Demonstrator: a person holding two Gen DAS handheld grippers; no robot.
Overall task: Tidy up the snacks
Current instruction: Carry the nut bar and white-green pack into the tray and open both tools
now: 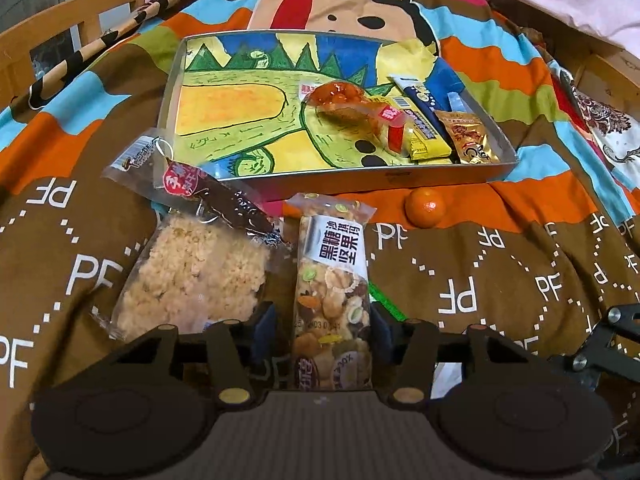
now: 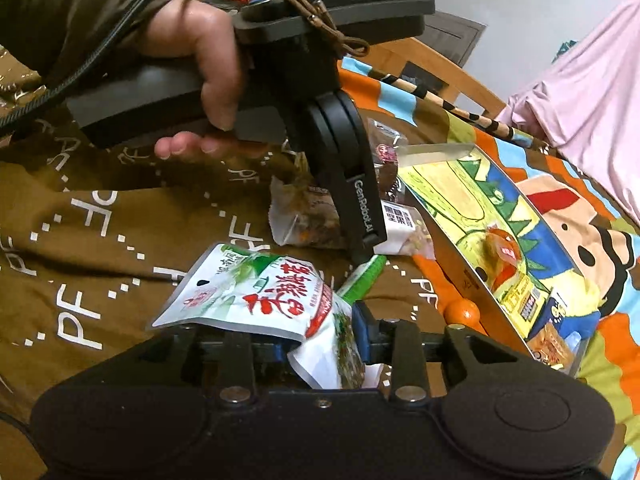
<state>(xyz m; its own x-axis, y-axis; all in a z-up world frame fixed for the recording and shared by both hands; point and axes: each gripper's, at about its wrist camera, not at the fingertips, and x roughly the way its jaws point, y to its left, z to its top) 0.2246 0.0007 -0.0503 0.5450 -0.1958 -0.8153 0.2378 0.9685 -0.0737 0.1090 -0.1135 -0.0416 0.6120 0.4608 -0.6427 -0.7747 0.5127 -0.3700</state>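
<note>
Nut bar [image 1: 332, 280]: lies on the bedspread [image 1: 500, 280] between the left claw [image 1: 324, 322] pads, long axis running away toward the tray [image 1: 400, 172] just beyond; pads appear closed on it. Right claw [image 2: 320, 344]: clamped on a green-and-white pouch [image 2: 260, 296], tray off to its right. Tangerine [image 1: 425, 207]: beside the tray wall.
</note>
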